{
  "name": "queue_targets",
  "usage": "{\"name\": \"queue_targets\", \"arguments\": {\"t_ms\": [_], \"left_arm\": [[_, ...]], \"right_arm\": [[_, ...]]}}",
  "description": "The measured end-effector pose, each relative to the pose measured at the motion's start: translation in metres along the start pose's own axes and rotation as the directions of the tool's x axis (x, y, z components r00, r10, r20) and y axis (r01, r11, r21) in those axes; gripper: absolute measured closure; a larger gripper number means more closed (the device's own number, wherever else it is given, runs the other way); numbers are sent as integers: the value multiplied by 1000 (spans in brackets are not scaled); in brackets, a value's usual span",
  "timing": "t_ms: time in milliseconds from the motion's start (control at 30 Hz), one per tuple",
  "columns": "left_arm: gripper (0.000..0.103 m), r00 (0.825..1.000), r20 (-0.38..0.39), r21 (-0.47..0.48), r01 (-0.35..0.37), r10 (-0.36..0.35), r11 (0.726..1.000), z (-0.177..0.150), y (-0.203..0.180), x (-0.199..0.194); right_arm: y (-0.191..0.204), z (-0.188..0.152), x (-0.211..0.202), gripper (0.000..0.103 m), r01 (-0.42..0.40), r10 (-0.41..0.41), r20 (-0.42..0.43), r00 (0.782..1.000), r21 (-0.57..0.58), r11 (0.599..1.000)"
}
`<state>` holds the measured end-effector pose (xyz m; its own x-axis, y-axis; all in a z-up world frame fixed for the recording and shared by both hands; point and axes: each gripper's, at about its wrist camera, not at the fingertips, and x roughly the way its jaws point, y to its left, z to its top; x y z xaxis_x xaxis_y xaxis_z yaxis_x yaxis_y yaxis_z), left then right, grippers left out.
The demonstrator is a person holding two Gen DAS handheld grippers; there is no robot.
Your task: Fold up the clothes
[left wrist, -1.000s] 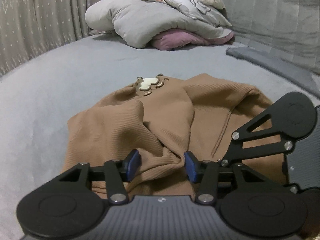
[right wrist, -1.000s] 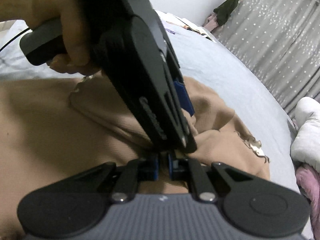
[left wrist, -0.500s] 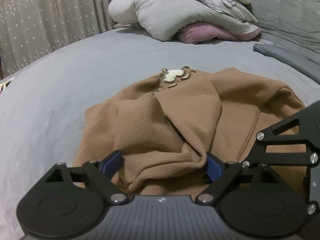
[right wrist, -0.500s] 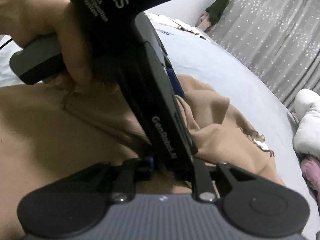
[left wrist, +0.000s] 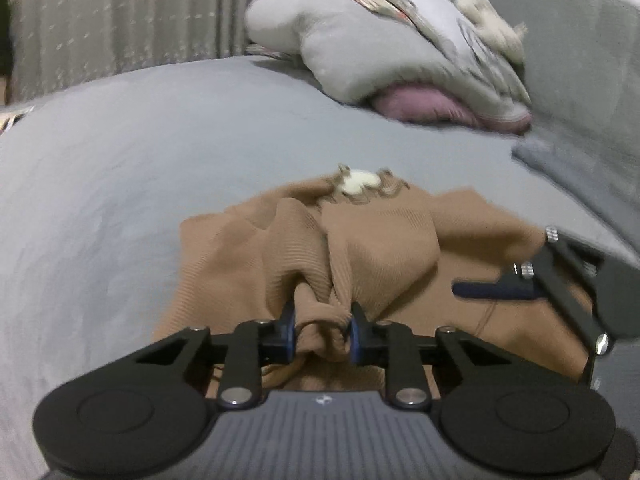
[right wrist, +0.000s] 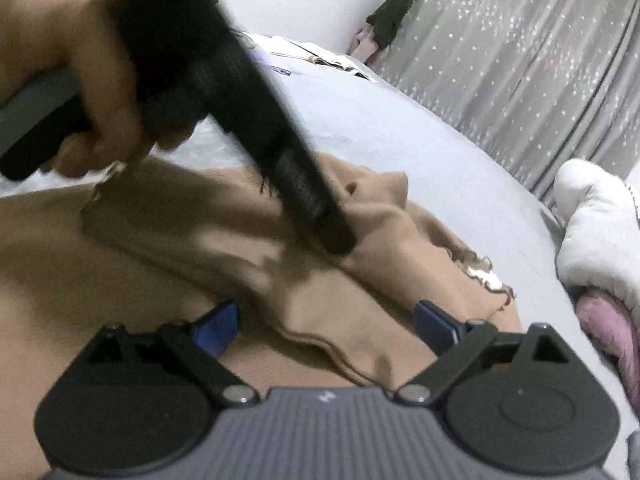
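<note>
A brown ribbed sweater [left wrist: 376,248] with a cream-and-brown appliqué [left wrist: 358,180] lies crumpled on the grey bed. My left gripper [left wrist: 322,330] is shut on a bunched fold of the sweater near its front edge. In the right wrist view the same sweater [right wrist: 168,264] spreads below my right gripper [right wrist: 326,326], which is open with a hem fold lying between its blue pads [right wrist: 216,326]. The left gripper's black body [right wrist: 256,120], held by a hand [right wrist: 72,60], crosses the right view and presses into the cloth. The right gripper's finger [left wrist: 496,291] shows at the right of the left view.
A heap of grey and pink bedding [left wrist: 400,68] with a plush toy [left wrist: 492,28] lies at the far end of the bed [left wrist: 160,152]. A grey starred curtain [right wrist: 520,60] hangs beyond the bed. Papers [right wrist: 320,60] lie near the far edge.
My left gripper went from open around the fold to shut on it. My right gripper, shut on the cloth before, has opened and let go. The left gripper lifted slightly.
</note>
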<state>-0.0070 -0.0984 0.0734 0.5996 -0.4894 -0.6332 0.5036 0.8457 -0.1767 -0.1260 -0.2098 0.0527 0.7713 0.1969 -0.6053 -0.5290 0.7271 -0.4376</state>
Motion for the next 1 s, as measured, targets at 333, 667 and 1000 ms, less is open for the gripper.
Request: {"name": "queue_targets", "arguments": {"t_ms": [333,667,1000], "left_arm": [[83,993,115,-243,17,11,970,8,52,-26],[83,974,227,-422,79,21,903,6,92,-44],[84,951,266,-566,24,155,824,-10,147,-67]], "right_arm": [[13,5,-11,27,-6,7,35,999,-40,999],[16,10,29,33,73,-69,42,997,-88,993],[8,28,59,96,137,-137,25,990,-4,991]]}}
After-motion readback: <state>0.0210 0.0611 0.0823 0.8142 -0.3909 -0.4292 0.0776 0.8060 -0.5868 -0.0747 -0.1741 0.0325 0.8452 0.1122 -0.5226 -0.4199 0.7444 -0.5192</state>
